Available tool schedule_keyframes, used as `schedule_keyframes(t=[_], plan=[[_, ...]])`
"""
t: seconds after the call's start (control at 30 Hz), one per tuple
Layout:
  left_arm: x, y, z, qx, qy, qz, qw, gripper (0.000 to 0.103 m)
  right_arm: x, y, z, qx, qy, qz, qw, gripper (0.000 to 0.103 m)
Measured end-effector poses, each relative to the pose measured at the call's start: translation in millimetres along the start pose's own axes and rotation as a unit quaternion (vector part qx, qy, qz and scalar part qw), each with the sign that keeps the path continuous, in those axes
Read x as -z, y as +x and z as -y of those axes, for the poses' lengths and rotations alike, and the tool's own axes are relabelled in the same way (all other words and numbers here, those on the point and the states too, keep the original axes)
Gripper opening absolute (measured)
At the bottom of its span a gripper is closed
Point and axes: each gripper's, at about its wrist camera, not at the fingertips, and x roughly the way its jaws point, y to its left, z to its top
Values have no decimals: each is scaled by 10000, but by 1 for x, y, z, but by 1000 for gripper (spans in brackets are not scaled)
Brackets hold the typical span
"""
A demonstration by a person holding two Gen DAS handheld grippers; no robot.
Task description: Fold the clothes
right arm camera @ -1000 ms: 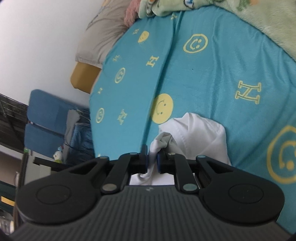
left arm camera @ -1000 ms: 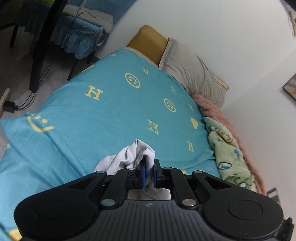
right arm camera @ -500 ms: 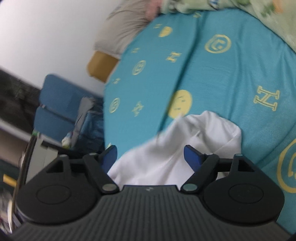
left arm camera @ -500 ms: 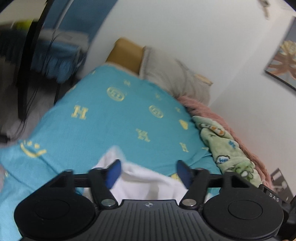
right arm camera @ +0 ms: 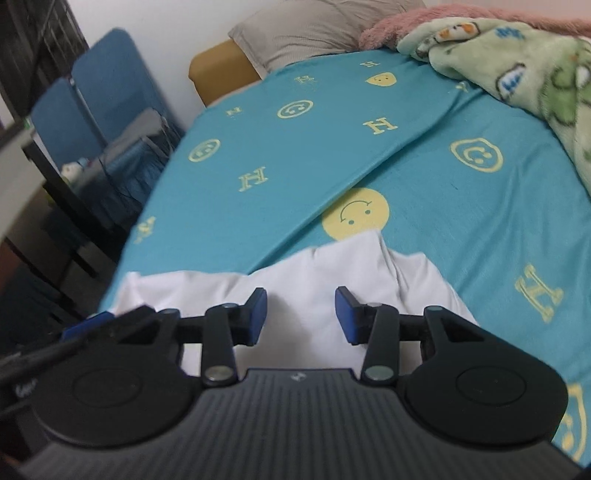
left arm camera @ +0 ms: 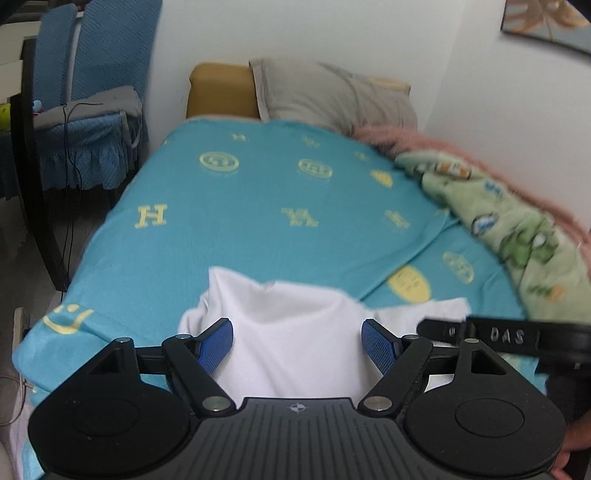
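White garment (left arm camera: 291, 332) lies bunched on teal bed (left arm camera: 258, 206), near end, spread loose for folding. Left hand-held gripper (left arm camera: 297, 347) over garment, tilted down, jaws wide, just opened, nothing gripped. Right hand-held gripper (right arm camera: 300, 314) beside it, same tilt, jaws half apart, just closing, pads clear of cloth.

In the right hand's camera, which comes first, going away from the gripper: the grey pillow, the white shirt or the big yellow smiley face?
1. White shirt: directly under and between the open fingers of the right gripper.
2. Yellow smiley face: printed on the blue bedspread, just beyond the shirt's far edge.
3. Grey pillow: farthest, at the head of the bed by the wall.
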Motion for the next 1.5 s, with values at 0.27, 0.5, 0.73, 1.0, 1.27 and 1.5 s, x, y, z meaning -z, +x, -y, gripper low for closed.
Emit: schedule_keyframes(t=[0.27,0.5,0.73,1.0,1.27,1.5], plan=[[6,8,1,-91,114,-50,9999,78,2,5,6,-5,20,-13,10000,44],[12,-33,7,6,96,153,9998,78,12,-44,0,-54,91,223,9997,44],[31,-71,20,28,239,95,9997,78,40,-70,2,136,182,-107,9997,44],[54,-56,24,-294,517,-253,9979,78,42,-94,29,-103,1147,-19,9933,46],[52,-55,22,-246,321,-307,9987,78,62,-125,62,-1078,2828,-297,9526,88],[48,-51,16,-153,33,-397,9991,79,87,-103,82,-1142,3903,-549,9119,88]])
